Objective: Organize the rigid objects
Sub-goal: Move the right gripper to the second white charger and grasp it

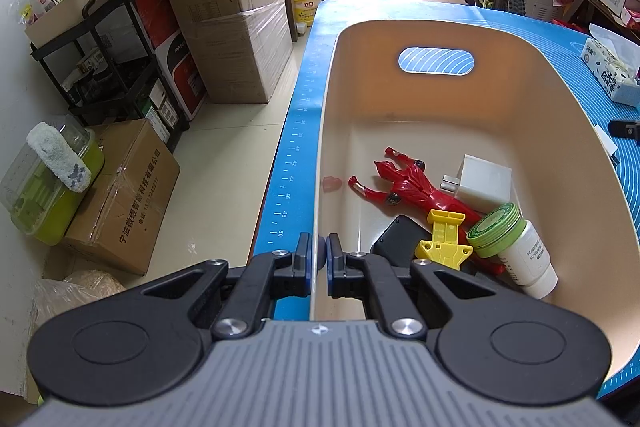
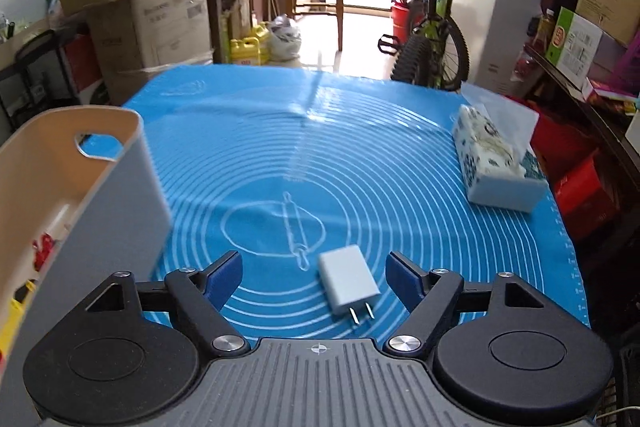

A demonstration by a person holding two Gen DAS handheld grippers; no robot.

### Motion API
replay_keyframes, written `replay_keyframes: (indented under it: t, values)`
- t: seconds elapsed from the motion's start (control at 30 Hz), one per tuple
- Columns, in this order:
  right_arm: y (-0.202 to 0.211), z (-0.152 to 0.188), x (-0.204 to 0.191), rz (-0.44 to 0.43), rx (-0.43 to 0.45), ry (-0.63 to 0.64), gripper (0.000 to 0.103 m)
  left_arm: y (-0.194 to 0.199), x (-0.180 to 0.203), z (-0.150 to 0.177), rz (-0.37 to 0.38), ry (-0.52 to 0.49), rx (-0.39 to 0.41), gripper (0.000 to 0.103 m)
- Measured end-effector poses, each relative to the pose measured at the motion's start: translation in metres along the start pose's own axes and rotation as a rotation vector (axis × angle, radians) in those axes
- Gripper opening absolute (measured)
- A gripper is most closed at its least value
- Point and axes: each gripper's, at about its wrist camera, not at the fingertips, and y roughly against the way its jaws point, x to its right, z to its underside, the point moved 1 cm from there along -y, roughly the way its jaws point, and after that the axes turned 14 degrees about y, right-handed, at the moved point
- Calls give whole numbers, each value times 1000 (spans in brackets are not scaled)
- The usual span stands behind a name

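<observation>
A beige bin [image 1: 520,99] stands on the blue mat [image 1: 296,131]. It holds a red figure [image 1: 404,183], a white charger cube [image 1: 484,183], a yellow plastic piece [image 1: 442,241], a green-capped white bottle [image 1: 516,247] and a black object [image 1: 398,239]. My left gripper [image 1: 319,253] is shut on the bin's near left rim. In the right wrist view a white plug charger [image 2: 348,279] lies on the mat [image 2: 360,155], prongs toward me, between the fingers of my open right gripper [image 2: 314,273]. The bin [image 2: 80,187] stands at the left.
A tissue box [image 2: 496,163] sits at the mat's right side; it also shows in the left wrist view [image 1: 612,75]. Cardboard boxes [image 1: 224,27], a black rack [image 1: 108,59] and a green container [image 1: 48,187] stand on the floor to the left. A bicycle [image 2: 432,27] stands beyond the table.
</observation>
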Motion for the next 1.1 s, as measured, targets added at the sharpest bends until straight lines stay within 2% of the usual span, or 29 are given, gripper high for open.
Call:
replay_keyframes:
  t: [0.5,0.67,0.73,0.8,0.97,1.03,1.07,1.1]
  values:
    - [-68,32,30,17,-70,-87,82,0,4,1,-7,-10,2,8]
    - [-75,28,24,23,-36,-49,83,0,4,1,-11,-13,3,9]
    - [-75,28,22,21,-20,-35,81,0,4,1,-11,-13,2,9]
    - [-74,27,22,10,-12,-33,72,0,5,1,-13,-13,1,9]
    - [-72,29,22,23,6,-42,63,0,5,0,-14,-13,1,9]
    - [-71,29,21,23,10,-40,54,0,6,0,-13,-12,1,9]
    - [-70,29,21,24,11,-37,46,0,5,0,-13,-12,1,9]
    - [-70,28,20,25,9,-32,43,0,5,0,-13,-11,1,9]
